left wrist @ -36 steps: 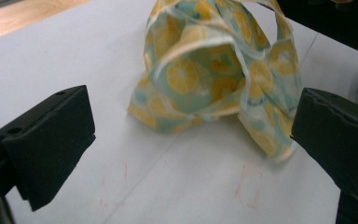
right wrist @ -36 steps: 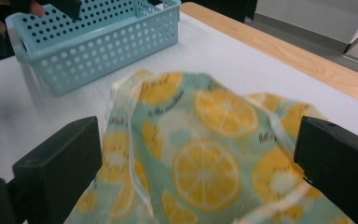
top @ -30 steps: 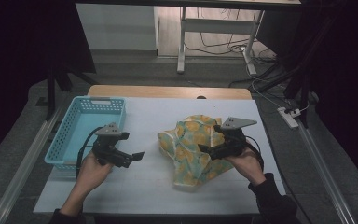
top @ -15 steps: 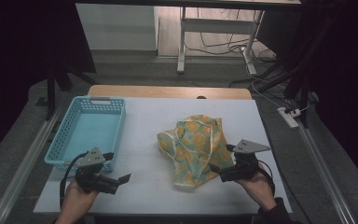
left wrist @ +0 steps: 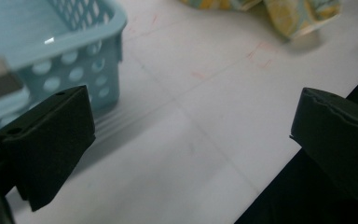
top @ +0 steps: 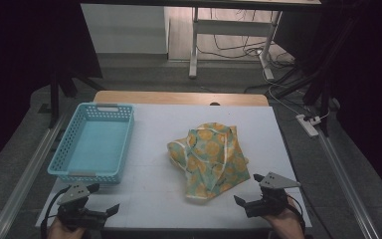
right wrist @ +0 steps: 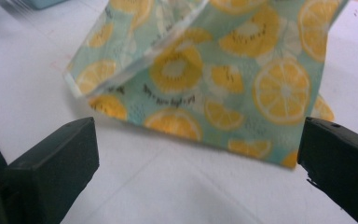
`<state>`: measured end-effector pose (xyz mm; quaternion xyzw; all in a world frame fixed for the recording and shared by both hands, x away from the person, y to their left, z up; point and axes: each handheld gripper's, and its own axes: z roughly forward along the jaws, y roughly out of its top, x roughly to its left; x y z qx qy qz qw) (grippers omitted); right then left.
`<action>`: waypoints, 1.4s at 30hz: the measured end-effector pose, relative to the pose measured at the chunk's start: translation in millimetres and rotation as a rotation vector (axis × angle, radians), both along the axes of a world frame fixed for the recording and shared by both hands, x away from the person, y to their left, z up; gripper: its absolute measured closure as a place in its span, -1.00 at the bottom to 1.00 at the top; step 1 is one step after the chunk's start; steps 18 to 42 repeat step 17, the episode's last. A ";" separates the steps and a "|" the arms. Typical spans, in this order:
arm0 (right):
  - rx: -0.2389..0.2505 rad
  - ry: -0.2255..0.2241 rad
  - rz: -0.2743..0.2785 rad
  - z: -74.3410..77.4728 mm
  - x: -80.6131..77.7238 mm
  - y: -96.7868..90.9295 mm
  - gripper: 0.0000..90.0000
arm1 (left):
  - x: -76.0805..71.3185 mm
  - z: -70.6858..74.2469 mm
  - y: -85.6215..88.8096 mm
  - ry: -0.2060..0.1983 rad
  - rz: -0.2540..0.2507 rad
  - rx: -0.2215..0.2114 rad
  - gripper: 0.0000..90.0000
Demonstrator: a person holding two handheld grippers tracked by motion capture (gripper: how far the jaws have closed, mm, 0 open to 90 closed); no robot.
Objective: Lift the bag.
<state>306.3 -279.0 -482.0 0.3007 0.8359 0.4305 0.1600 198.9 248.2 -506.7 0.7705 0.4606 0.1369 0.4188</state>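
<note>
A white tabletop point(top: 154, 194) fills the middle of the high view, its far edge backed by a strip of bare wood, with a dark floor and trailing cables beyond. At the left side of the tabletop stands a light blue basket point(top: 64, 149) with perforated walls, nothing visible inside it. Right of centre lies a crumpled cloth point(top: 211, 159), pale green and printed with yellow lemon slices, bunched into loose folds and well apart from the basket.

At the near edge, the person's two hands come in from the bottom of the frame. The left tool point(top: 102, 201) sits at the near left corner of the tabletop, just in front of the basket's near wall, jaws spread wide and holding nothing; in the left gripper view point(left wrist: 186, 140) the two black jaws stand far apart over bare white surface, with the basket's corner point(left wrist: 74, 60) close at one side and an edge of the cloth point(left wrist: 298, 18) far off at the top. The right tool point(top: 248, 191) rests near the right corner, just short of the cloth's near edge, also wide open and empty; the right gripper view point(right wrist: 198, 154) shows the lemon print point(right wrist: 223, 84) between and beyond its parted jaws, not touched by either.
</note>
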 end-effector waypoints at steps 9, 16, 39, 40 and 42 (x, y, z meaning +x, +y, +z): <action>-0.006 0.062 -0.074 -13.3 -17.2 -23.1 -1.00 | -4.8 -10.2 9.8 0.040 0.045 0.030 -1.00; 0.035 0.098 -0.119 -14.3 -21.0 -36.3 -1.00 | -3.8 -11.2 9.8 0.078 0.055 0.056 -1.00; 0.035 0.104 -0.118 -14.8 -20.4 -36.3 -1.00 | -3.2 -11.1 9.7 0.079 0.051 0.058 -1.00; 0.035 0.104 -0.118 -14.8 -20.4 -36.3 -1.00 | -3.2 -11.1 9.7 0.079 0.051 0.058 -1.00; 0.035 0.104 -0.118 -14.8 -20.4 -36.3 -1.00 | -3.2 -11.1 9.7 0.079 0.051 0.058 -1.00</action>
